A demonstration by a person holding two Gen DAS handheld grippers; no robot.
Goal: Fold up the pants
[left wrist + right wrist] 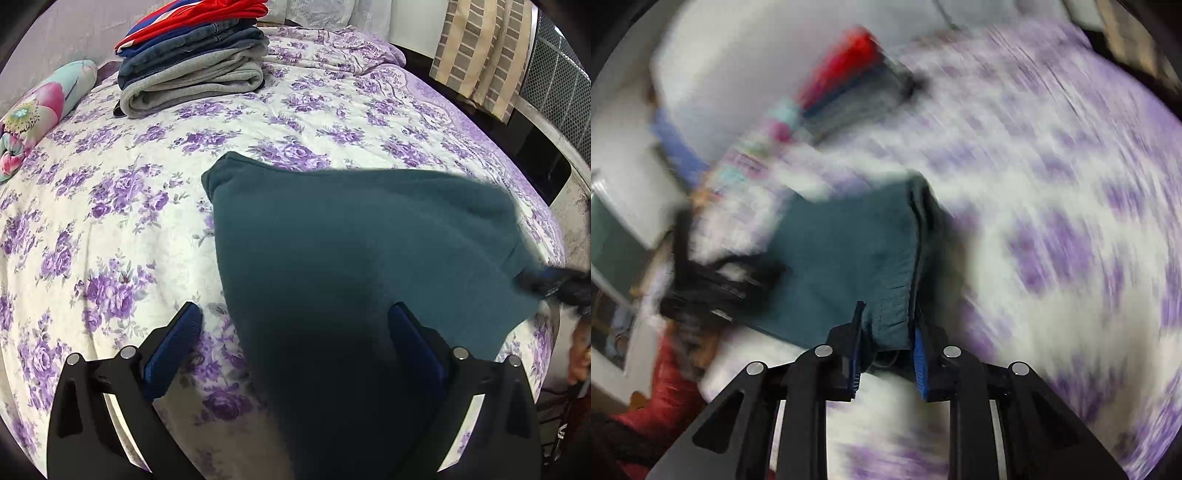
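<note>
The teal pants [351, 258] are spread over the flowered bed [110, 192], their long axis running from the 6 o'clock edge of the left view toward a corner at 11 o'clock. The left tool [295, 325] is seen wide open, with cloth draped across its right finger. The right tool [888, 332] is clamped on the pants' hem at 6 o'clock.

We are seeing even, soft daylight in the left wrist view, where the floral bedspread [295, 122] is staying crisp while the teal pants [351, 258] are smearing towards three o'clock and darkening into shadow at six. The right wrist view is streaking everywhere with motion blur. Fisheye bending and black vignette are crowding both frames' corners.
</note>
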